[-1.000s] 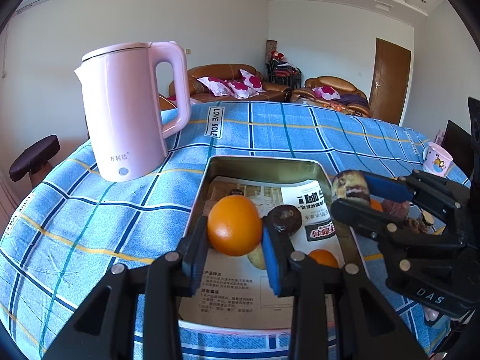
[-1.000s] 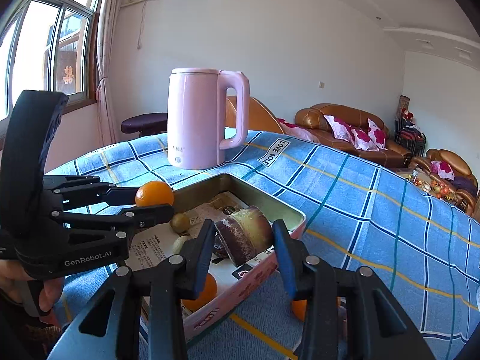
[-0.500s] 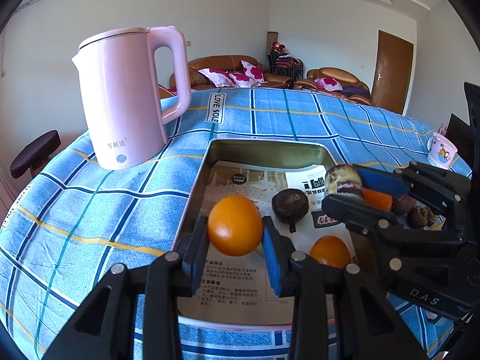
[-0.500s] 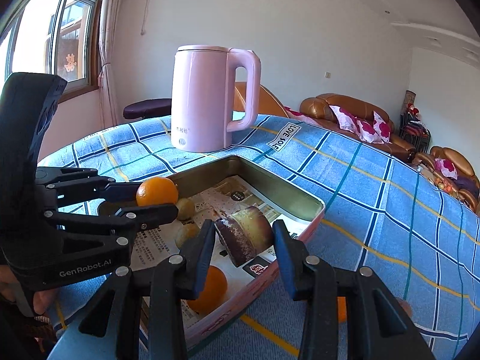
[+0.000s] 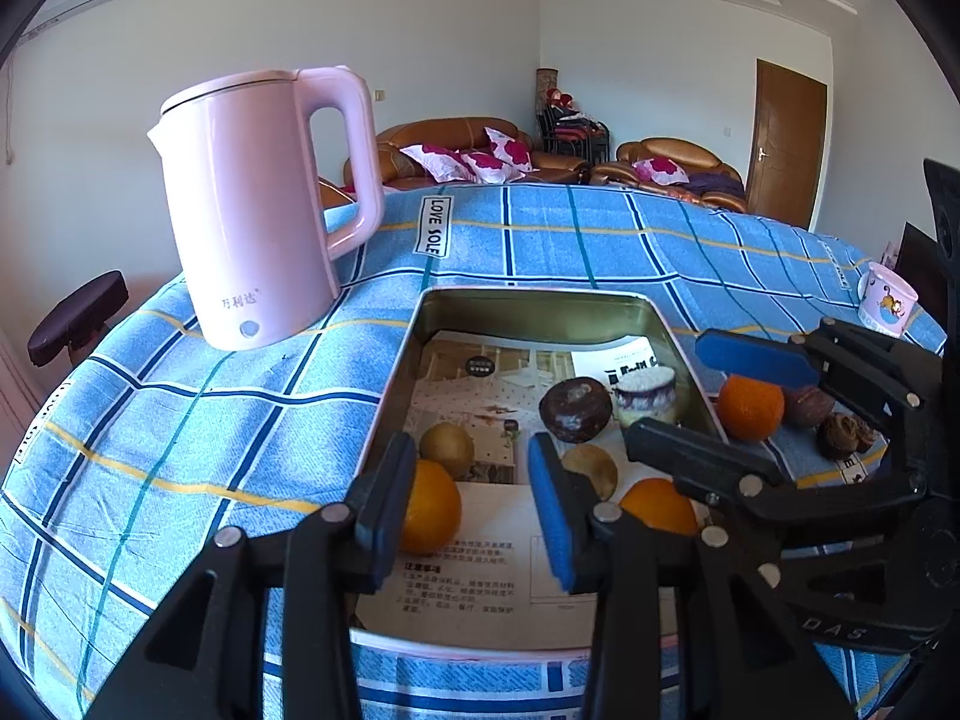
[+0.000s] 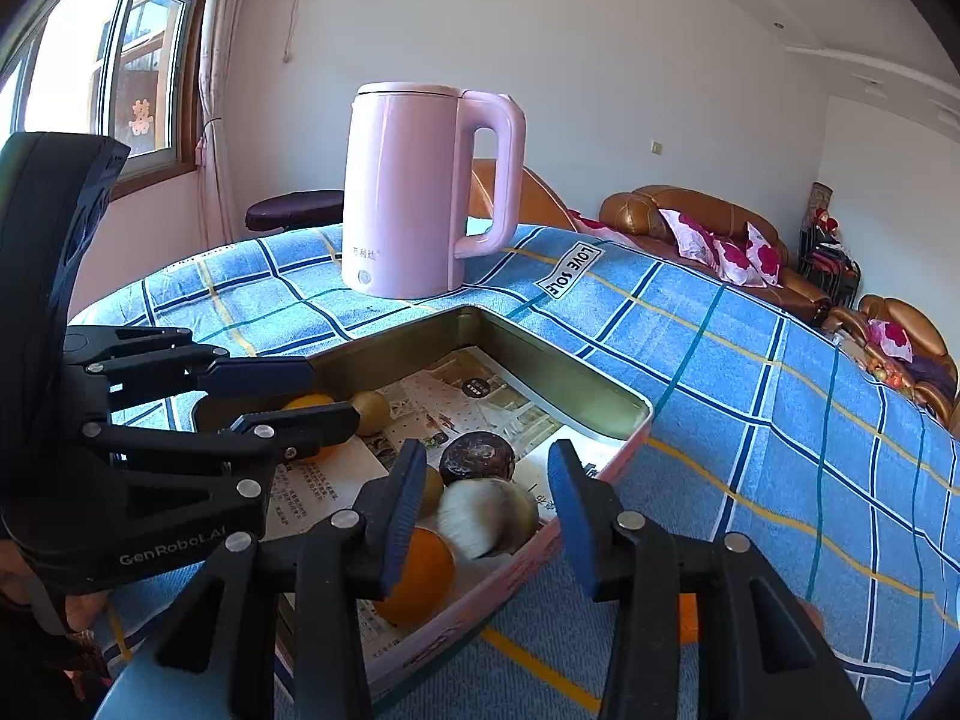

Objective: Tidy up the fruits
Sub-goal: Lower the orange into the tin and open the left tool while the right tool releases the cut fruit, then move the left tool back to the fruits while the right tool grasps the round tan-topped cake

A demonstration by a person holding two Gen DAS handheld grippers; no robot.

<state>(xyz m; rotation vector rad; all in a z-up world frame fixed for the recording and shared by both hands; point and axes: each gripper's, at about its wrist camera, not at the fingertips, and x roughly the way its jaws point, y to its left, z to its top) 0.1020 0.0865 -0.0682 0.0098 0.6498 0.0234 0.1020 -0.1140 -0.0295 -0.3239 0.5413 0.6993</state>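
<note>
We saw a pink electric kettle (image 5: 258, 210) standing upright near the far left edge of the blue plaid tablecloth (image 5: 600, 240). A cartoon-printed mug (image 5: 887, 306) sat by its right edge. Brown leather sofas (image 5: 456, 144) stood beyond.

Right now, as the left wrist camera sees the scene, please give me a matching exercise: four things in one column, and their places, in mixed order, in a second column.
Things:
A. pink kettle
B. mug
C. dark round fruit
D. brown sofa

Places:
1. at the far right edge of the blue cloth
2. in the background, beyond the cloth
3. on the cloth, beside the far left corner of the tin
4. inside the tin

Pairs: A-3, B-1, C-4, D-2
</note>
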